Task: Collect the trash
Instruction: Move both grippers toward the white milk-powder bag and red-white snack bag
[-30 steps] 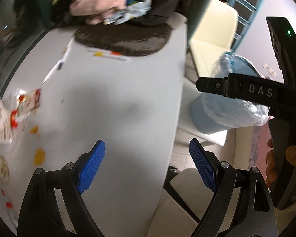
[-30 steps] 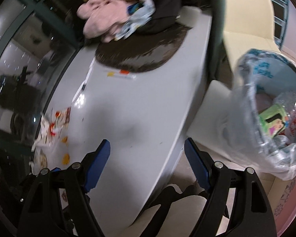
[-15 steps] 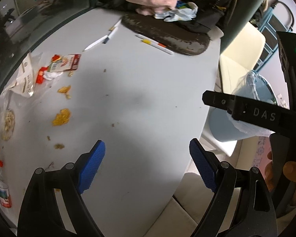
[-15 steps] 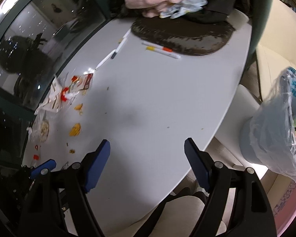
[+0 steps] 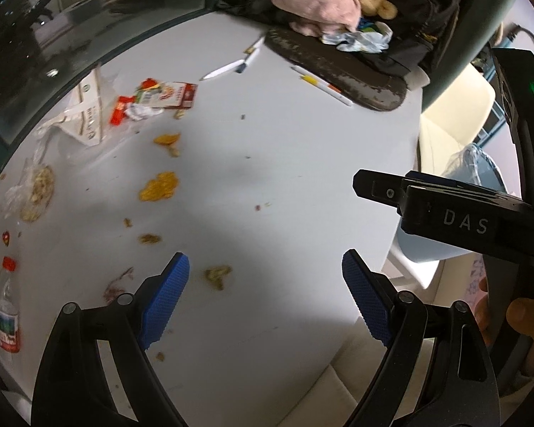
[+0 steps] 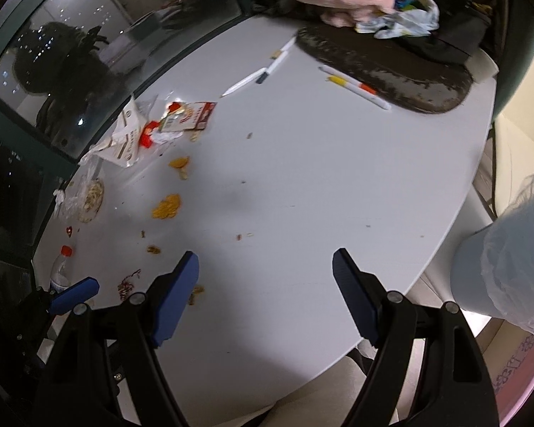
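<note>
Above the near edge of the surface [image 5: 302,142] I had both tools released and empty, the left tool [image 5: 263,295] over crumbs, the right tool [image 6: 265,286] beside it. I judged the risk lay in pinching the loose orange scraps [image 5: 159,186]: they would crumble and scatter. The red-and-white wrapper [image 5: 167,98] lay flat by the far left edge, long axis running along that edge. The lined bin [image 6: 509,256] stood off the right edge.
</note>
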A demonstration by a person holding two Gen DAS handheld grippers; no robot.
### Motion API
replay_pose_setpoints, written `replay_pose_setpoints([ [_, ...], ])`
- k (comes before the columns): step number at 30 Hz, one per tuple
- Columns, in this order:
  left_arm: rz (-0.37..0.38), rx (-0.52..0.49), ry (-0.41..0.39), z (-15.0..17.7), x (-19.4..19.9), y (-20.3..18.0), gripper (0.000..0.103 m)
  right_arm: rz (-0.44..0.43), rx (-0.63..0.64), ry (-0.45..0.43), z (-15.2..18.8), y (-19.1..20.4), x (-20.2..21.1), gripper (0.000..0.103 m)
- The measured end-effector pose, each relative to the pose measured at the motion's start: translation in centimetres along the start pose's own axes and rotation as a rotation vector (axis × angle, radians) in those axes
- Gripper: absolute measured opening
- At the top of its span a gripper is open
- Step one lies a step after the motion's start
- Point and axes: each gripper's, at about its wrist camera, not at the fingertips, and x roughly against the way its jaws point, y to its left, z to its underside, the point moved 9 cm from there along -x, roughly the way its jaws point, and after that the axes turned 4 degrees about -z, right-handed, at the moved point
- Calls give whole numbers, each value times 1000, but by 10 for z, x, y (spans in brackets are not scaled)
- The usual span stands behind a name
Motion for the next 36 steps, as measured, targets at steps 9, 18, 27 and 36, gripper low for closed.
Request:
replay_pose_setpoints([
  [9, -16, 49, -18, 19, 11, 45, 85, -1, 60, 2, 11, 51, -12, 74],
  [18, -5, 111, -24, 29, 11, 68, 85, 12, 123, 24, 21, 78, -23, 74],
  [27, -36, 185, -24, 14, 1, 77, 85, -10, 192, 51, 1, 83, -38, 74],
  [36, -101, 285, -43, -21, -13, 70, 85, -34, 341, 36, -46, 80, -44, 74],
])
